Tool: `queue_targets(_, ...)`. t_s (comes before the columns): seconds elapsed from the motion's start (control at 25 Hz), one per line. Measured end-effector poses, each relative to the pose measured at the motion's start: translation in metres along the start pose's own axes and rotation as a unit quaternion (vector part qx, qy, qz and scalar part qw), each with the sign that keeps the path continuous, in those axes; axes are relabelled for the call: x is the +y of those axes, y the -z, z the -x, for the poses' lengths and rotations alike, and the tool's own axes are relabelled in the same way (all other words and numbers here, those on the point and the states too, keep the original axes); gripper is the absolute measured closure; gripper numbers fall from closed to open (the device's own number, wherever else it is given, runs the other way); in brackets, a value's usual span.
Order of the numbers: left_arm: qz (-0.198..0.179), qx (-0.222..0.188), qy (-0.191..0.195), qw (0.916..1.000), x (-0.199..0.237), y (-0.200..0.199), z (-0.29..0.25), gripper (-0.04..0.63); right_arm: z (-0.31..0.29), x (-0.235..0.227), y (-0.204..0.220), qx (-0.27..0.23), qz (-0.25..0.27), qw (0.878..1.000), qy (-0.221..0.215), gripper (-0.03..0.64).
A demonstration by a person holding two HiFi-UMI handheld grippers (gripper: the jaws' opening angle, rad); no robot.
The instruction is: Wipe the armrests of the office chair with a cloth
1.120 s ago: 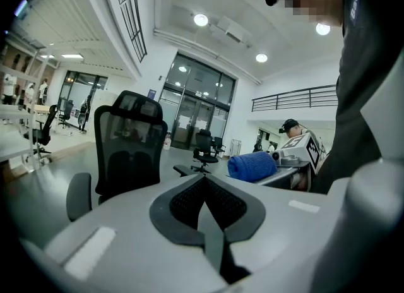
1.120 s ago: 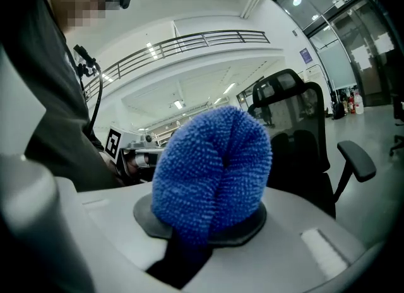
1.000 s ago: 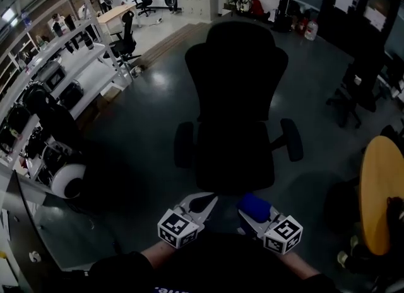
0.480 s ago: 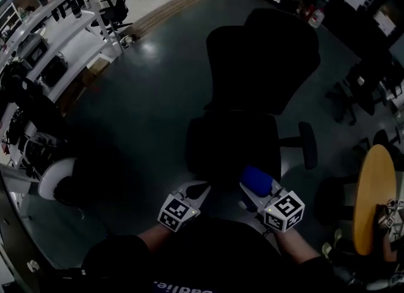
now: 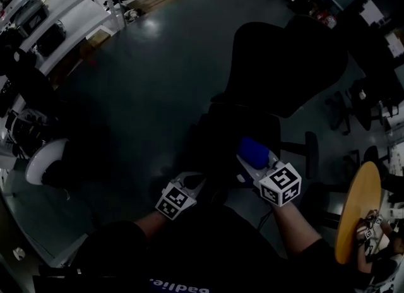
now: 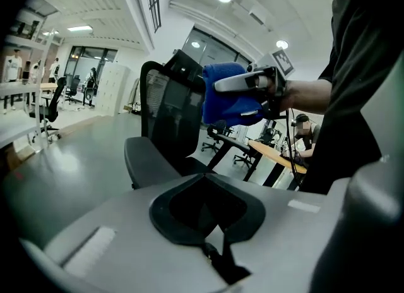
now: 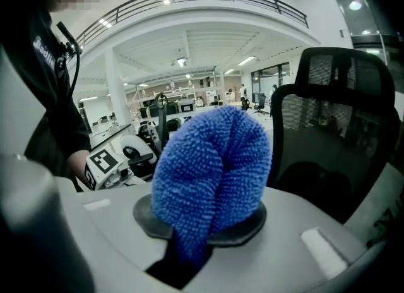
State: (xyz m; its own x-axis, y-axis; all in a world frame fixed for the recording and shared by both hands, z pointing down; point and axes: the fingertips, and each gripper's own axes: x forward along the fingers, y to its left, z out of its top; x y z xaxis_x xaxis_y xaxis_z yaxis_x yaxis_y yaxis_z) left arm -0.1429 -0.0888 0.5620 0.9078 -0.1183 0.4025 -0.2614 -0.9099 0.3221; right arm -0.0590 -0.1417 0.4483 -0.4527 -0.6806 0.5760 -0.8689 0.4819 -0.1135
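Your right gripper [image 5: 251, 161] clamps the blue cloth [image 5: 253, 150] over the front of the office chair [image 5: 287, 64] seat. Your left gripper [image 5: 194, 183], jaws together and empty, sits just before that seat.

Bunched blue cloth [image 7: 211, 178] sits just before the black office chair [image 5: 287, 64].

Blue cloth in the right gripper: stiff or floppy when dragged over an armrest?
Likely soft and floppy: the cloth bulges as a folded wad out of the right gripper, which is shut on it. Its nubby pile probably drags rather than slips. Probably light: the wad stands up above the jaws without sagging.
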Motion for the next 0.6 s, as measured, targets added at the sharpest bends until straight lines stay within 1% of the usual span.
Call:
queue_targets(0.16, 0.022, 0.002, -0.020, 0.9995, 0.004, 0.006, -0.006, 0.578, -0.027, -0.018, -0.007, 0.041, 0.048, 0.998, -0.025, 0.525)
queue_targets(0.32, 0.046, 0.011, -0.054, 0.9974, 0.013, 0.019, -0.009, 0.578, -0.064, -0.038, -0.002, 0.087, 0.104, 0.989, -0.055, 0.525)
queue_targets(0.44, 0.073, 0.012, -0.082, 0.9939, 0.019, 0.028, -0.009, 0.578, -0.096, -0.053, 0.006, 0.130, 0.160, 0.976, -0.073, 0.525)
queue_targets(0.6, 0.093, 0.009, -0.110, 0.9895, 0.026, 0.029, -0.015, 0.578, -0.138, -0.078, 0.006, 0.170, 0.231, 0.953, -0.094, 0.526)
